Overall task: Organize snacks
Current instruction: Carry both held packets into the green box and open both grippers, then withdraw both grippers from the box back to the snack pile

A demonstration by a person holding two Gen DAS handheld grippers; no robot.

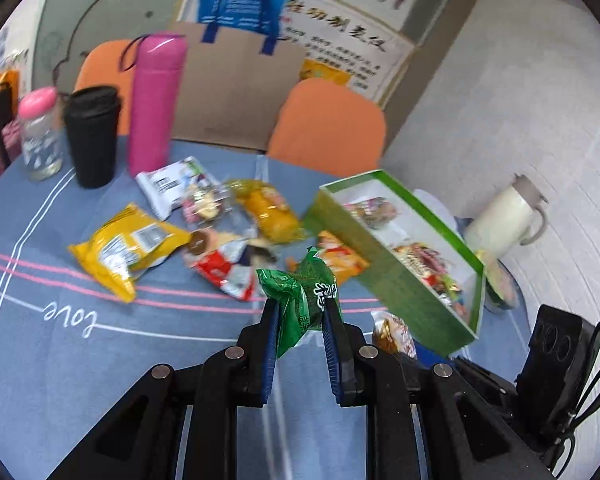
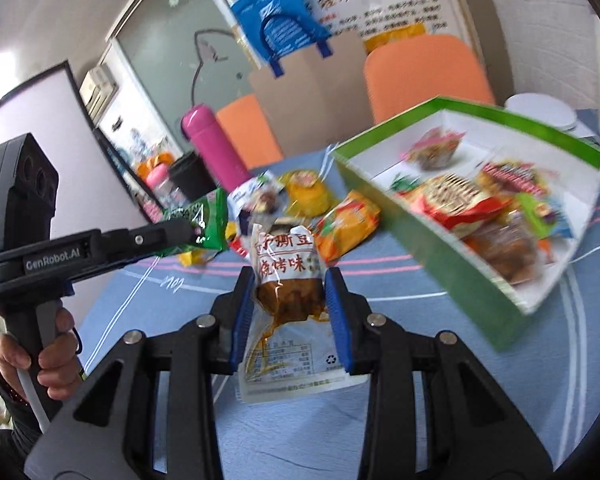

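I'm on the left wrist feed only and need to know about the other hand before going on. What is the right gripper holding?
Observer: The right gripper is shut on a clear-and-white snack packet with brown food inside and red Chinese print.
Operator: How full is the green box?
Observer: The green box shows several packets piled at its near end, with bare white floor toward its far end.
Operator: Is my green packet gripped well?
Observer: From the side, the left gripper pinches the green packet at one end; the rest sticks out past the tips.
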